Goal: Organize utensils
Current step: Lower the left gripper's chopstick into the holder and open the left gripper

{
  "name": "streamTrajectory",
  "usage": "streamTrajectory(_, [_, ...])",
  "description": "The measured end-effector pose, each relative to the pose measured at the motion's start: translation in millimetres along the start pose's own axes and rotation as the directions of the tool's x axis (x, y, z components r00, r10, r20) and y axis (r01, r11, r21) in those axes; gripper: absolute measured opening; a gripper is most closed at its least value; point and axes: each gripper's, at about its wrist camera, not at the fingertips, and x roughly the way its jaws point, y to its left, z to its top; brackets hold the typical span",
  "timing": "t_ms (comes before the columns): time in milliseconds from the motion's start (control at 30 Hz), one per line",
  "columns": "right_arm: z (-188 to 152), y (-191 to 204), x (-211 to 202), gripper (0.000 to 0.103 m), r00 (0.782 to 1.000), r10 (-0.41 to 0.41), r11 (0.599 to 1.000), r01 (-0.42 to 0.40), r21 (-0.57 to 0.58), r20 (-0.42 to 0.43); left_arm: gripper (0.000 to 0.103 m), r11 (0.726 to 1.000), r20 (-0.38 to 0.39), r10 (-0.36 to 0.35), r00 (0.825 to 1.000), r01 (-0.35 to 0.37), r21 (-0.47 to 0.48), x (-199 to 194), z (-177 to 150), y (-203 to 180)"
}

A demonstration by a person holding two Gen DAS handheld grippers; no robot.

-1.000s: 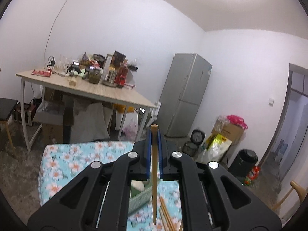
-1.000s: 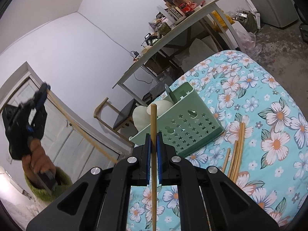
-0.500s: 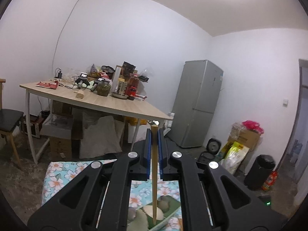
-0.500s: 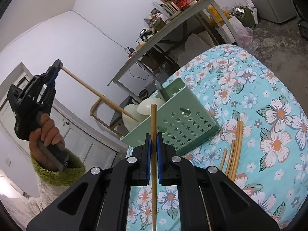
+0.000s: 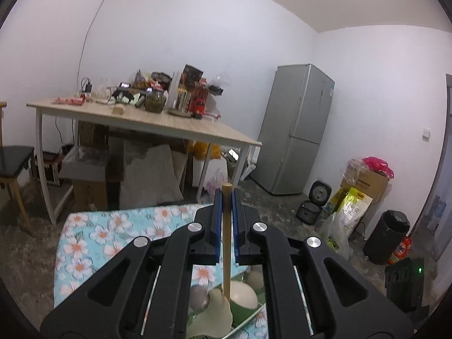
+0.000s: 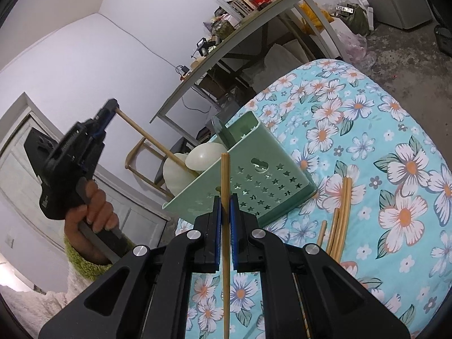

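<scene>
My left gripper [image 5: 226, 195] is shut on a wooden chopstick [image 5: 226, 243]. In the right wrist view that left gripper [image 6: 108, 111] hangs at the left, and its chopstick [image 6: 149, 139] slants down to the pale spoons [image 6: 202, 154] in the green basket [image 6: 254, 180]. My right gripper [image 6: 225, 200] is shut on a second chopstick [image 6: 225, 226], just in front of the basket's star-punched wall. Several loose chopsticks [image 6: 337, 223] lie on the floral tablecloth [image 6: 381, 147] to the right of the basket.
A wooden table [image 5: 147, 124] crowded with jars and bottles stands behind, with a grey fridge [image 5: 299, 130] to its right. A chair [image 5: 12, 166] is at the left. Bags, a rice cooker [image 5: 315, 204] and a black bin [image 5: 387, 236] sit on the floor.
My left gripper has come down and toward the basket, bringing its chopstick's tip onto the spoons inside. The right gripper has kept almost still.
</scene>
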Motion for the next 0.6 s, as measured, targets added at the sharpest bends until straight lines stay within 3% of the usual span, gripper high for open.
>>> streamTrajectory(133, [2.8,5.4,-4.5,0.006,1.0,-0.006,1.0,0.006,-0.02,0.015,0.028,1.0,-0.015,-0.005,1.0,0.005,-0.015,-3.5,-7.0,6.1])
streamTrajectory(400, [21.3,40.2,-27.0,0.006,0.995,-0.003,0.988,0.018,-0.151,0.096,0.03,1.0,-0.013,0.009,1.0,-0.01,-0.018,-28.3,-15.5,15.6])
streamTrajectory(600, [52.1,88.2,-48.2,0.006,0.977,0.04,0.95,0.028,-0.312,0.209,0.036,0.998,-0.029,0.042,0.999,-0.043,-0.055,-57.7,-32.6,29.1])
